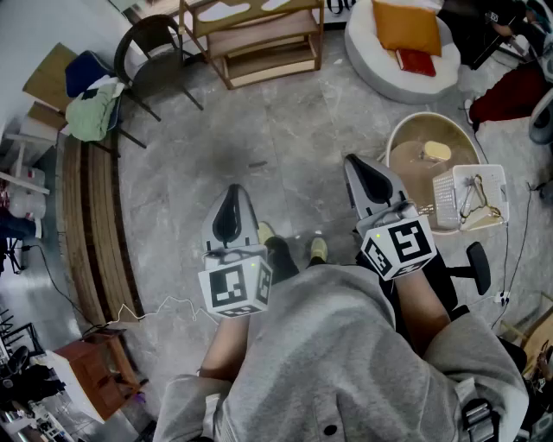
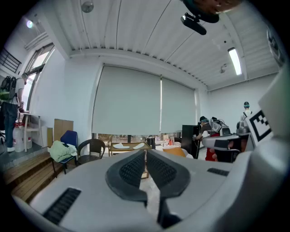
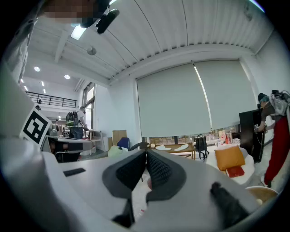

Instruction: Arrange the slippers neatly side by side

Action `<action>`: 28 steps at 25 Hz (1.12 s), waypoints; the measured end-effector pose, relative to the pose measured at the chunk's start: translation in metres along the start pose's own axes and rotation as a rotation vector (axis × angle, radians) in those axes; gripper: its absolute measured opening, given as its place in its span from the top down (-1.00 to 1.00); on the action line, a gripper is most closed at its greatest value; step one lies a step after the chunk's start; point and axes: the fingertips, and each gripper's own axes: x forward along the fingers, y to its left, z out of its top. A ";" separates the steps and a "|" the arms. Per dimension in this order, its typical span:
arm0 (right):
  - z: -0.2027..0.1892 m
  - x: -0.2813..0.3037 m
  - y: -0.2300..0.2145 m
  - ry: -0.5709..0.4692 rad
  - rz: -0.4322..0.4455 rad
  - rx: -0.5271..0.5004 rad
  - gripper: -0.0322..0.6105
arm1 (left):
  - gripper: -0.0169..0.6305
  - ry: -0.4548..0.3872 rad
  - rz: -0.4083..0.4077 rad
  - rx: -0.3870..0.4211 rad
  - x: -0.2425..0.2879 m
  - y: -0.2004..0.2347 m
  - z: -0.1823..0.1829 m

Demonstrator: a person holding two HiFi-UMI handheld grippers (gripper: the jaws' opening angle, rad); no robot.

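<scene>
Two white slippers [image 1: 226, 11] lie apart on the top shelf of a wooden rack [image 1: 259, 47] at the far side of the room. They also show in the left gripper view as slippers [image 2: 121, 146] and in the right gripper view as slippers [image 3: 164, 147]. My left gripper [image 1: 232, 200] is held over the grey floor in front of me, shut and empty. My right gripper [image 1: 354, 164] is beside it on the right, also shut with nothing in it. Both point forward toward the rack, well short of it. The jaws of the left gripper [image 2: 145, 150] and the right gripper [image 3: 146, 152] are pressed together.
A black chair [image 1: 160, 56] and a chair with green cloth [image 1: 91, 112] stand left of the rack. A white round seat with an orange cushion [image 1: 406, 26] is at back right. A wooden tub [image 1: 428, 147] and a white basket [image 1: 473, 197] sit at right. Wooden steps [image 1: 86, 224] run along the left.
</scene>
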 end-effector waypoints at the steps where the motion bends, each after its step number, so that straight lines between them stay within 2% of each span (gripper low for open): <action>1: 0.000 0.000 0.000 0.002 -0.001 0.004 0.82 | 0.87 0.000 -0.003 -0.002 0.000 -0.001 -0.001; 7: 0.002 -0.004 0.003 -0.005 0.001 0.014 0.82 | 0.87 0.007 -0.017 -0.005 -0.002 -0.005 -0.006; 11: 0.003 -0.010 0.004 -0.051 0.039 0.078 0.82 | 0.87 -0.005 -0.008 0.001 -0.005 -0.008 -0.002; 24: 0.003 -0.007 -0.020 -0.016 0.008 0.088 0.82 | 0.87 0.015 0.018 0.009 0.003 -0.022 0.003; 28: -0.002 -0.005 -0.031 -0.018 0.009 0.090 0.82 | 0.87 0.011 -0.005 0.020 0.011 -0.032 0.000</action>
